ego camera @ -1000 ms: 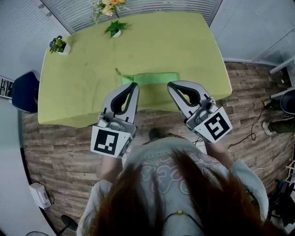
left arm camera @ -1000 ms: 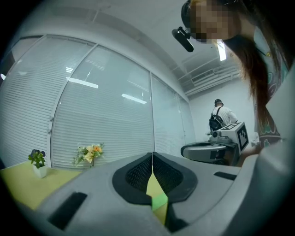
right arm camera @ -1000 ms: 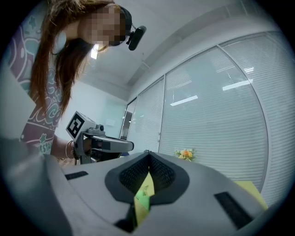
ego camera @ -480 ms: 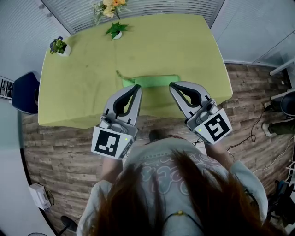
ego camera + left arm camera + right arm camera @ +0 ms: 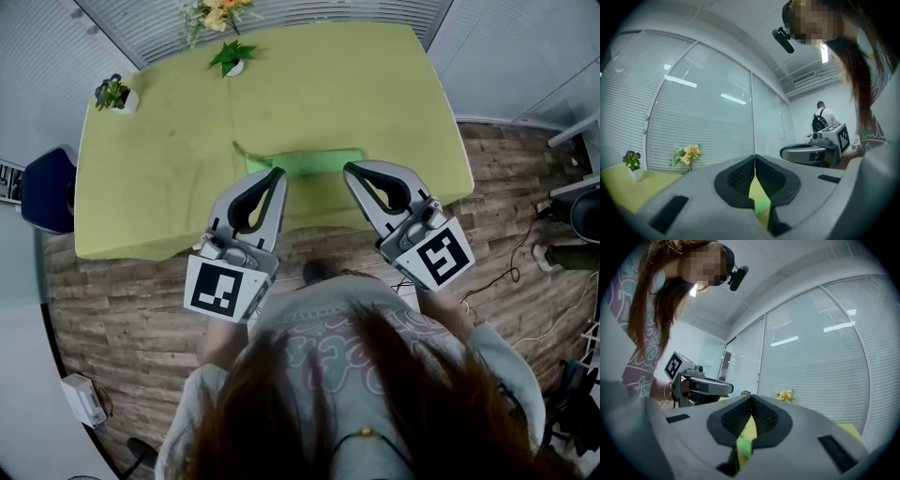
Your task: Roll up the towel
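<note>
head view, biggest first: what do we see?
— the table (image 5: 309, 84) under a yellow-green cloth. the green towel (image 5: 309, 161) lies flat on it near our edge.
— and the grippers?
— we hold both about level. the left gripper (image 5: 275, 174) has its tip over the towel's left part, the right gripper (image 5: 349, 171) over its right part. in the left gripper view and the right gripper view the jaws are closed, pads together, gripping nothing.
— smaller things?
— a pot plant (image 5: 114, 92) at the far left corner, flowers (image 5: 211, 14) at the far edge.
</note>
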{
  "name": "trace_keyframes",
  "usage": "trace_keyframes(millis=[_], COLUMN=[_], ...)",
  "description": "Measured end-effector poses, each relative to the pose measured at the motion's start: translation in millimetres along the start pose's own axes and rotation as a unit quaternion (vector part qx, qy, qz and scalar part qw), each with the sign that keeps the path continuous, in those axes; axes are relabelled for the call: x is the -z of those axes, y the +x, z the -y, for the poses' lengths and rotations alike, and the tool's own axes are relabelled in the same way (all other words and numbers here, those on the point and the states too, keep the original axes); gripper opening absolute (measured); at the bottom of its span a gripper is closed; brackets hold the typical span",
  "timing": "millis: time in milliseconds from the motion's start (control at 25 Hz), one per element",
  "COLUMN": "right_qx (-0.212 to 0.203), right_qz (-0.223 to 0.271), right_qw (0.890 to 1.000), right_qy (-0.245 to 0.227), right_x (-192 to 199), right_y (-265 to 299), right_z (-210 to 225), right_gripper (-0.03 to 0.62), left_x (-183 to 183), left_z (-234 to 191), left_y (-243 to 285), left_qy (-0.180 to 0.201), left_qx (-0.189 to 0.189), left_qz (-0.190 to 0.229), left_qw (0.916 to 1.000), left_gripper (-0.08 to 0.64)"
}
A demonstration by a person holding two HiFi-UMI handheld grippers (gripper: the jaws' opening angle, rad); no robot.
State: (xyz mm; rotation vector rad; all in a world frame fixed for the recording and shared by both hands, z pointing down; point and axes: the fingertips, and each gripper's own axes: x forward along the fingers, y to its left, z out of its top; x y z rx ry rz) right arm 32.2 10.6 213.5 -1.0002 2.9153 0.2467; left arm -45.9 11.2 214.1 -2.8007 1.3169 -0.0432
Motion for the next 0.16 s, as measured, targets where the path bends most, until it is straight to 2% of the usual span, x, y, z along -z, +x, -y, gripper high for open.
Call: trace_keyframes(millis=[160], right_qx=[-0.001], right_qz=[0.002], right_qw=[1.000], right_qy=[-0.001], right_x=[0.1], right_y=[1.7], right_z=[1.0], right_gripper=[0.005], left_x=[0.8], left_z=[-1.9], left_y=[1.0], left_qy=[0.003], left_qx=[-0.001], left_qz=[0.001], left_qw=[1.0000], left_gripper=[0.015])
